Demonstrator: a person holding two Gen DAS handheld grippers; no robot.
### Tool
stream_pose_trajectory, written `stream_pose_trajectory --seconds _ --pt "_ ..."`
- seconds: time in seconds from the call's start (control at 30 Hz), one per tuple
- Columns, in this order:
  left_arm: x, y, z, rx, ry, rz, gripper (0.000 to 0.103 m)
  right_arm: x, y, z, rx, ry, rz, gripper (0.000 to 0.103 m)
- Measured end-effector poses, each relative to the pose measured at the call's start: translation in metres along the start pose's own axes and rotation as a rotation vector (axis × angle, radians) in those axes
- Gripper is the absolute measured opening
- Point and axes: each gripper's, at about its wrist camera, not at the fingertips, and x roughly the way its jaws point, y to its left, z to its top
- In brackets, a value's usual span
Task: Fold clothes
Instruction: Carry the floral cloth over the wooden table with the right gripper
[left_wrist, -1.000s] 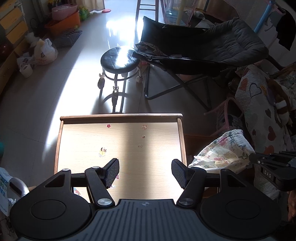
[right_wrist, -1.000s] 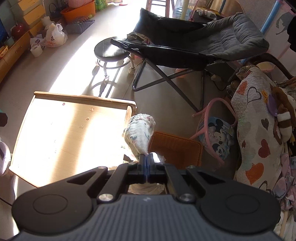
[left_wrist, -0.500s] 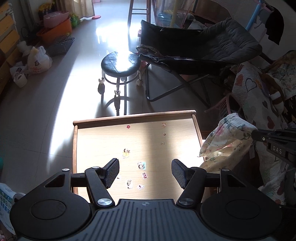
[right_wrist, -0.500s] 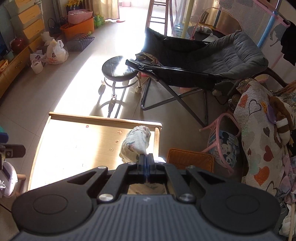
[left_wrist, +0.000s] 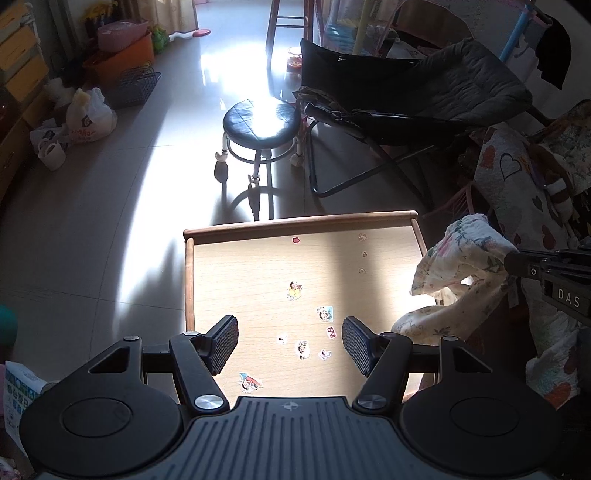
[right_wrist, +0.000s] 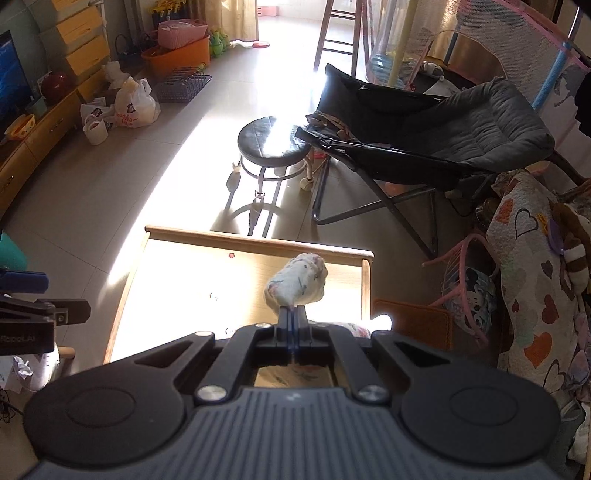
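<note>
A floral white garment (left_wrist: 461, 266) hangs bunched above the right edge of the small wooden table (left_wrist: 255, 273). My right gripper (right_wrist: 292, 316) is shut on the garment (right_wrist: 295, 282), which bulges out past its fingertips; more cloth trails under the jaws. In the left wrist view the right gripper (left_wrist: 517, 262) enters from the right with the cloth pinched in it. My left gripper (left_wrist: 290, 345) stands open over the table's near half, nothing between its pads, well left of the garment.
The table top carries several small stickers (left_wrist: 325, 314) and has a raised rim. Beyond it stand a round black stool (left_wrist: 262, 122) and a dark folding lounge chair (left_wrist: 424, 96). An orange basket (right_wrist: 413, 321) sits right of the table, beside a heart-patterned quilt (right_wrist: 532, 266).
Both views have pulled back and up from the table, so more of its top shows. The right gripper has carried the garment leftward, from beside the table to over its right part.
</note>
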Motion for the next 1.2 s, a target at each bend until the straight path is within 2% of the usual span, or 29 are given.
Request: stream_pose_trajectory --seconds 0.3,0.53,0.9,1.2 --pt "-0.007 0.016 0.0 -0.065 0.013 0.043 0.065 -0.014 0.013 0.019 -0.077 -0.026 0.08 0.001" --pt "-0.001 0.019 0.005 -0.165 0.024 0.073 0.065 -0.027 0.029 0.034 -0.137 -0.053 0.151 0.001" --pt "0.008 -0.009 0.025 -0.239 0.036 0.192 0.065 -0.012 0.01 0.053 -0.214 -0.066 0.279 0.001" --pt "0.02 -0.046 0.044 -0.264 0.041 0.209 0.065 -0.013 -0.005 0.063 -0.257 -0.074 0.327 0.001"
